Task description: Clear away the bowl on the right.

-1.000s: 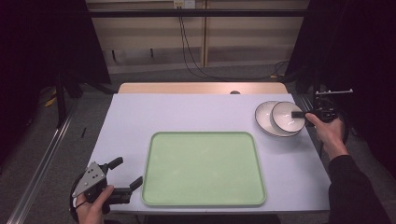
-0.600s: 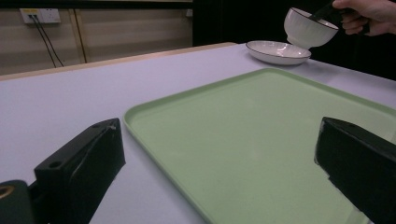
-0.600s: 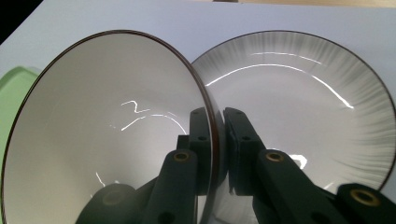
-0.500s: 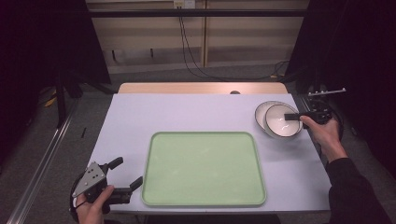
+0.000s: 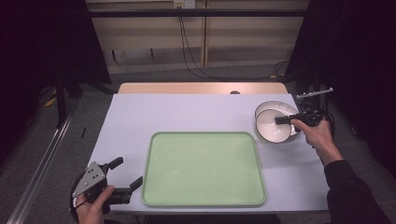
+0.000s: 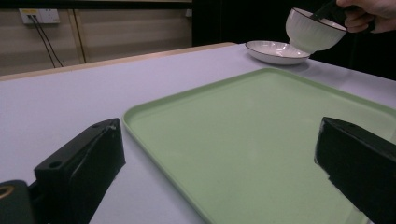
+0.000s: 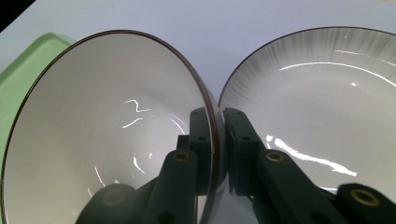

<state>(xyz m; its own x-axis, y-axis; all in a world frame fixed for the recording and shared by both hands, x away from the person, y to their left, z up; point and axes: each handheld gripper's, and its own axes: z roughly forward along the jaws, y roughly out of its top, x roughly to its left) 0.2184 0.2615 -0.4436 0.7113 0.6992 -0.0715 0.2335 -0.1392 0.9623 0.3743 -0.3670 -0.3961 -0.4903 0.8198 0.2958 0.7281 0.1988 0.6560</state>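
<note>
A white bowl (image 5: 273, 127) with a dark rim hangs tilted in the air, my right gripper (image 5: 281, 120) shut on its rim. In the right gripper view one jaw sits inside the bowl (image 7: 107, 140) and one outside, pinching its wall at the right gripper (image 7: 218, 140). A shallow white plate (image 5: 275, 108) lies on the table behind the bowl at the right; the same plate (image 7: 322, 102) fills the right of that view. The green tray (image 5: 203, 168) lies in the middle. My left gripper (image 5: 125, 173) rests open at the tray's front left corner, nothing between its jaws.
The pale table (image 5: 187, 112) stretches bare behind the tray, with a wooden strip (image 5: 201, 87) along its far edge. Cables (image 5: 187, 42) hang down the wall beyond. In the left gripper view the bowl (image 6: 313, 32) hovers above the plate (image 6: 275, 50).
My right gripper has lifted the bowl off the plate and carried it left and toward the tray. The left gripper has stayed where it was.
</note>
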